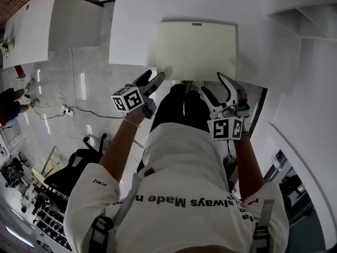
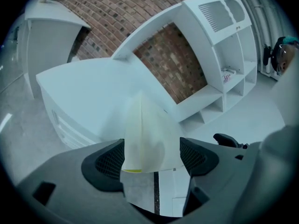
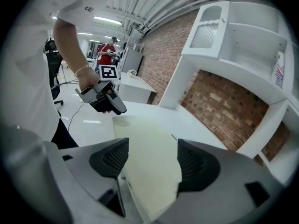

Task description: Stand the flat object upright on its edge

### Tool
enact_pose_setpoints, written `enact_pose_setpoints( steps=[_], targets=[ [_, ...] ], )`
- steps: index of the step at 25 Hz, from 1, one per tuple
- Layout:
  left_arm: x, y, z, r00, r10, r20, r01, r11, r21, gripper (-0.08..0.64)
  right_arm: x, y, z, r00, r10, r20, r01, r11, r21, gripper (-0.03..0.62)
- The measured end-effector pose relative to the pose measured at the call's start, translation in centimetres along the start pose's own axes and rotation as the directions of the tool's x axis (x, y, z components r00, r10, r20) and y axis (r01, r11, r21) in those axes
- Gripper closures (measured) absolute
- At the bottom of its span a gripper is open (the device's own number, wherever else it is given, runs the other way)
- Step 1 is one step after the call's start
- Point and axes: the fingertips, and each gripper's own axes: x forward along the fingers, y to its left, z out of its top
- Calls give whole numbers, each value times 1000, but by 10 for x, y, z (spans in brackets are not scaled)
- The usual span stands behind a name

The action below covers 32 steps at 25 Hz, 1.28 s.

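Observation:
A cream flat board (image 1: 196,49) lies flat on the white table (image 1: 131,30), its near edge at the table's front. My left gripper (image 1: 154,78) is at the board's near left corner and my right gripper (image 1: 213,86) at its near right corner. In the left gripper view the board's corner (image 2: 145,134) sits between the jaws of that open gripper (image 2: 152,155). The right gripper view shows the board (image 3: 149,143) running out between the spread jaws of the open right gripper (image 3: 147,160), with the left gripper (image 3: 105,97) at the far corner.
A white shelf unit (image 2: 224,55) backed by a brick wall (image 2: 177,59) stands behind the table. A second white table (image 1: 31,20) is off to the left. A black office chair (image 1: 73,167) and cables (image 1: 68,109) are on the floor. Another person (image 3: 110,50) stands far back.

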Motion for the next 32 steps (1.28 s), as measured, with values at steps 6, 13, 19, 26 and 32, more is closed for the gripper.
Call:
enact_pose_setpoints(
  steps=[6, 13, 19, 26, 32],
  targets=[
    [18, 27, -25, 995, -79, -62, 73, 993, -93, 206, 32, 25, -42, 995, 59, -79, -61, 998, -13, 304],
    [36, 36, -37, 982, -180, -61, 165, 967, -196, 206, 58, 39, -84, 988, 54, -142, -66, 994, -83, 304],
    [37, 20, -34, 970, -240, -40, 224, 946, -235, 209, 63, 44, -91, 988, 39, -150, -61, 987, -146, 305],
    [31, 14, -25, 975, -216, -55, 204, 963, -174, 216, 65, 40, -89, 991, 66, -114, -76, 994, -81, 305],
    [19, -20, -3, 982, -187, -27, 184, 979, -93, 232, 54, 30, -86, 994, 82, -74, -83, 997, -9, 306]
  ],
)
